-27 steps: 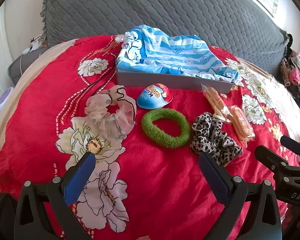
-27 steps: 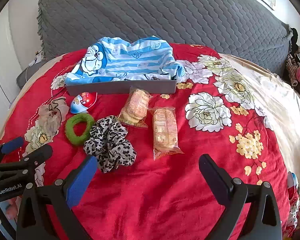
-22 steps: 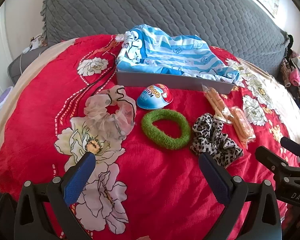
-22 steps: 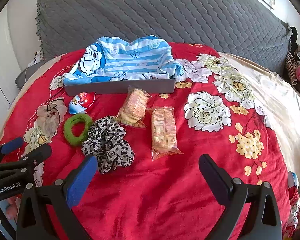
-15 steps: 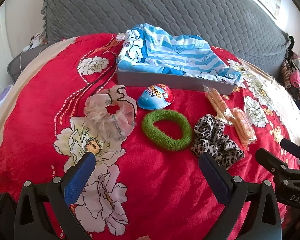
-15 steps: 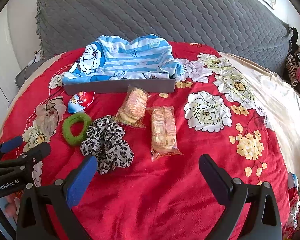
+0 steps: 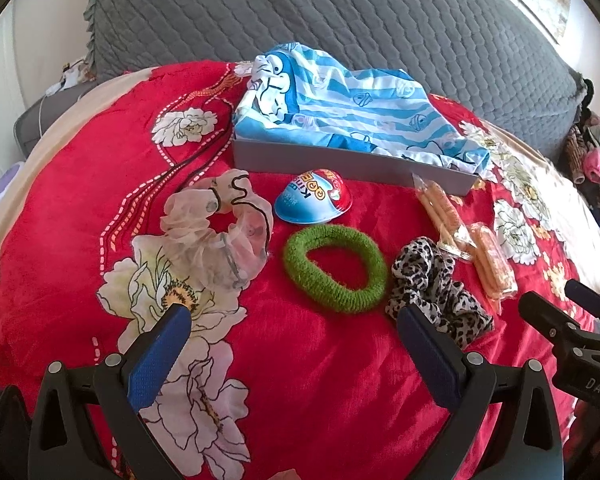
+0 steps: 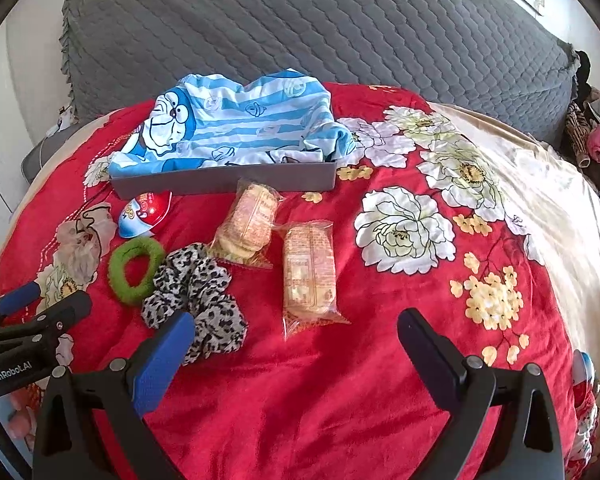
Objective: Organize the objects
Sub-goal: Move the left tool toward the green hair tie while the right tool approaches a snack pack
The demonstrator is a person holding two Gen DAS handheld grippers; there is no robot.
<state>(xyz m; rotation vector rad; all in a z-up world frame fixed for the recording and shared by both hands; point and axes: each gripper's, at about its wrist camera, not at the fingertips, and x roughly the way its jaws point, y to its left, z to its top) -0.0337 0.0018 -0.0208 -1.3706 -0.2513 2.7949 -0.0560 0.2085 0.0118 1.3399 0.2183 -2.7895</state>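
Left claw partly hides leopard scrunchie.

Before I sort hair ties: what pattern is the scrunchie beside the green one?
Leopard print scrunchie, clearest in the right wrist view.

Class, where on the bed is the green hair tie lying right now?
The green hair tie lies flat on the red bedspread, between the sheer scrunchie on its left and the leopard scrunchie on its right, just in front of the egg-shaped toy.
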